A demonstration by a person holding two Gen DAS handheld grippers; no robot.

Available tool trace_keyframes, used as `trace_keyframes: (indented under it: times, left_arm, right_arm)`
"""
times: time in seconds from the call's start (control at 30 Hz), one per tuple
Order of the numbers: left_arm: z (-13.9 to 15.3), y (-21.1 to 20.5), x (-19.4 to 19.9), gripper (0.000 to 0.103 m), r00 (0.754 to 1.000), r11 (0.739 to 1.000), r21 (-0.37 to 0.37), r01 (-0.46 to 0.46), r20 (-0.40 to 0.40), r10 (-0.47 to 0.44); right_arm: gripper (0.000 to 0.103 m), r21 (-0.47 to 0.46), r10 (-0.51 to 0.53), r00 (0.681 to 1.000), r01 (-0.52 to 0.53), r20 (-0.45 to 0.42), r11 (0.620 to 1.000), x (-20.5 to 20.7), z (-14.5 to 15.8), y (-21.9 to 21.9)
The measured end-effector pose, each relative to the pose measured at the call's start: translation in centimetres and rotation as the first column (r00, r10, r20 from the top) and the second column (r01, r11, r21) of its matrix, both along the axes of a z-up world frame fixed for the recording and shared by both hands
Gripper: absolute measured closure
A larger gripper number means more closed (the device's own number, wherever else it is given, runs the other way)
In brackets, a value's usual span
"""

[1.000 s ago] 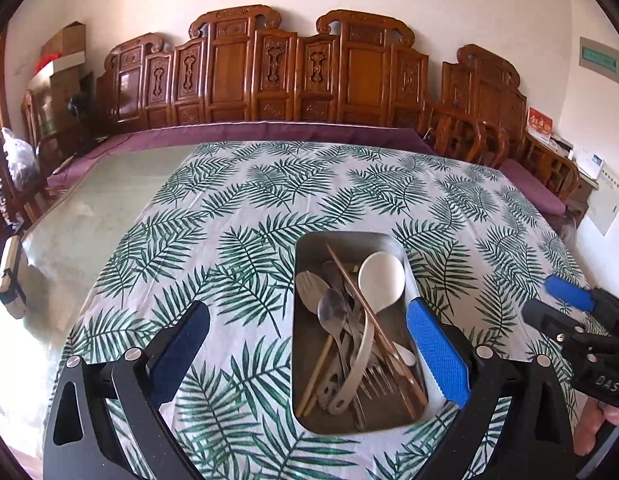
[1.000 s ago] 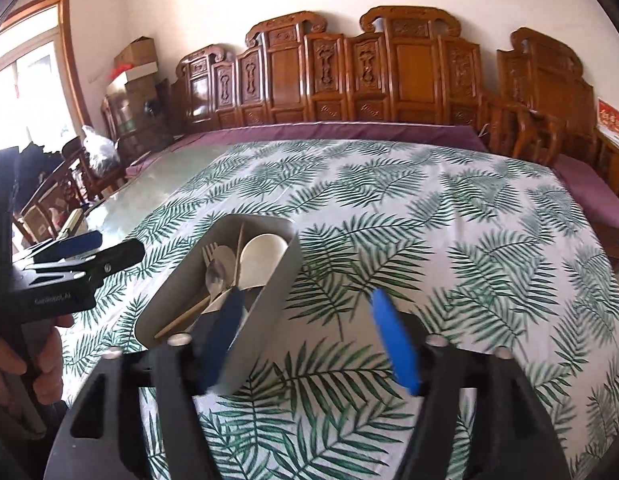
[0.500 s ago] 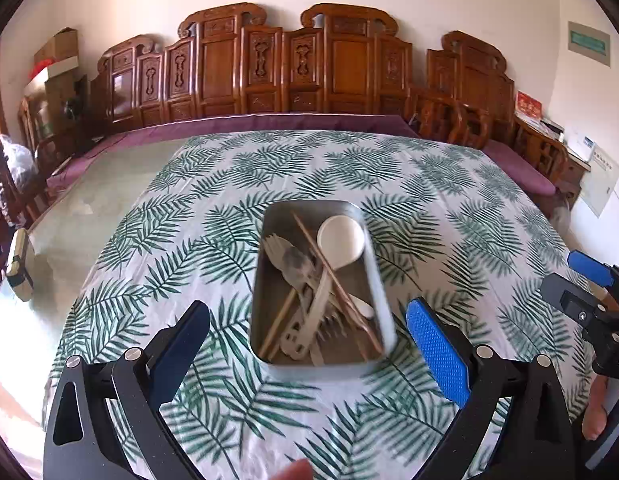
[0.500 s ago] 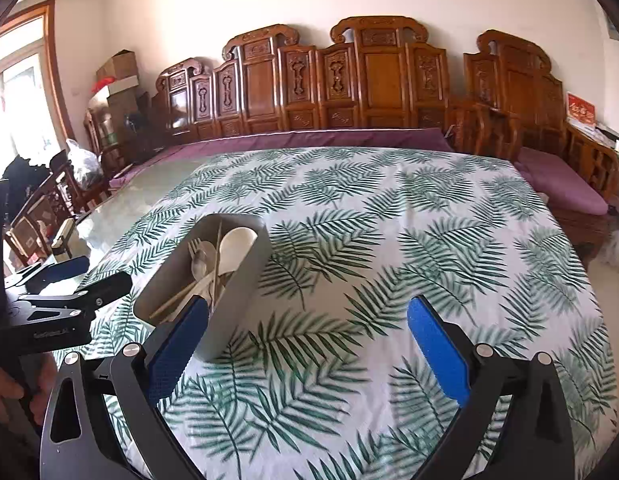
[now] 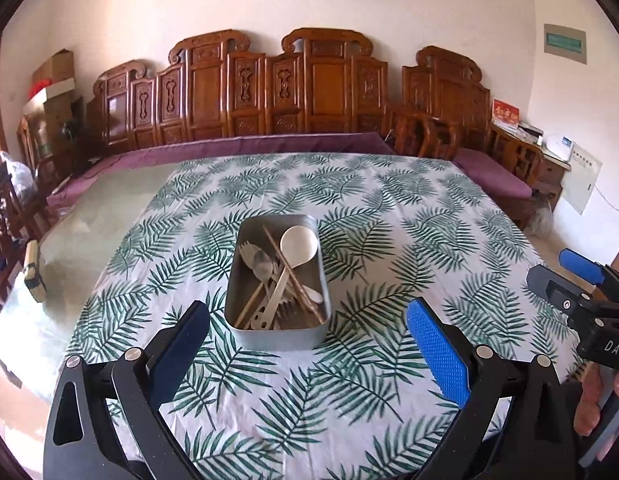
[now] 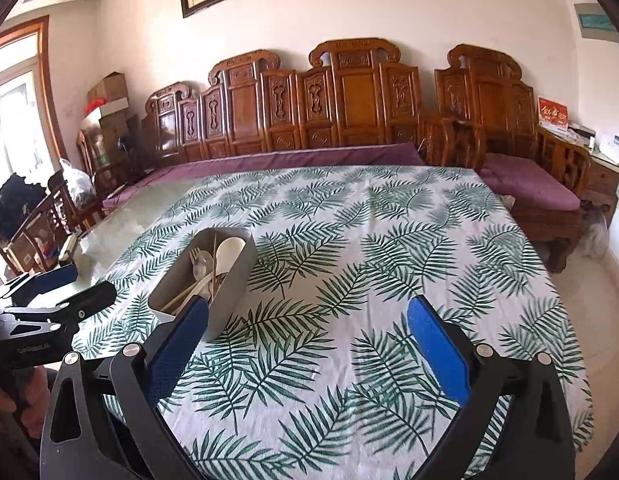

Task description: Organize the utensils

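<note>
A grey metal tray (image 5: 278, 336) stands on the leaf-print tablecloth (image 5: 389, 240). It holds a white ladle (image 5: 299, 245), wooden chopsticks (image 5: 293, 276), metal spoons and forks. My left gripper (image 5: 307, 334) is open, pulled back just short of the tray's near wall, with nothing between its blue pads. In the right wrist view the same tray (image 6: 229, 280) lies left of centre. My right gripper (image 6: 307, 332) is wide open over bare cloth, its left pad (image 6: 177, 340) in front of the tray's near corner. Each gripper shows at the edge of the other's view.
Carved wooden benches (image 6: 349, 100) with purple cushions (image 6: 525, 184) line the wall behind the table. Beside the cloth lies a bare grey-green tabletop (image 5: 89, 220), with a small device (image 5: 33, 272) at its left edge. A person's hand (image 5: 597, 400) grips the right handle.
Both grippers have drawn back and risen, so the tray looks smaller and farther. The right gripper's jaws spread wider and its left pad left the tray's side.
</note>
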State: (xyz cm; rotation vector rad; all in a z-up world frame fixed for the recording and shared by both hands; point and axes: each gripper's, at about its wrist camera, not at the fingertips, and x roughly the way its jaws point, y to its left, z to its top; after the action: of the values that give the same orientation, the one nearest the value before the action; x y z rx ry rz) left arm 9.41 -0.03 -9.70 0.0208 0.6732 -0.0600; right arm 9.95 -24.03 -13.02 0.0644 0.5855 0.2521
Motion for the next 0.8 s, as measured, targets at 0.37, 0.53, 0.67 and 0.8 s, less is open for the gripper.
trace_keyframes:
  times: [0.37,0.53,0.67,0.8]
  left_arm:
    - [7.0,-1.7,-4.1,0.008,0.992,0.999,0.033,-0.001,0.125,-0.004]
    - [9.6,-1.6,-6.1,0.008,0.983,1.000,0.006,-0.001,0.181,0.000]
    - [10.6,-1.7,-7.6,0.008,0.978,1.000,-0.007,0.001,0.210,0.000]
    - [10.8,-1.8,-8.3,0.008,0.975,1.000,-0.005,-0.005,0.223,0.006]
  right_arm:
    - [0.003,0.009,-0.038,0.989,0.037,0.140,0.999,-5.0,6.3,-1.6]
    - [0.003,0.016,-0.045,0.978,0.043,0.203,0.999,-7.3,8.7,-2.1]
    - [0.003,0.009,-0.046,0.974,0.045,0.222,0.999,-8.2,9.3,-2.2]
    - [0.003,0.012,-0.050,0.974,0.049,0.221,0.999,-8.5,9.4,-2.4]
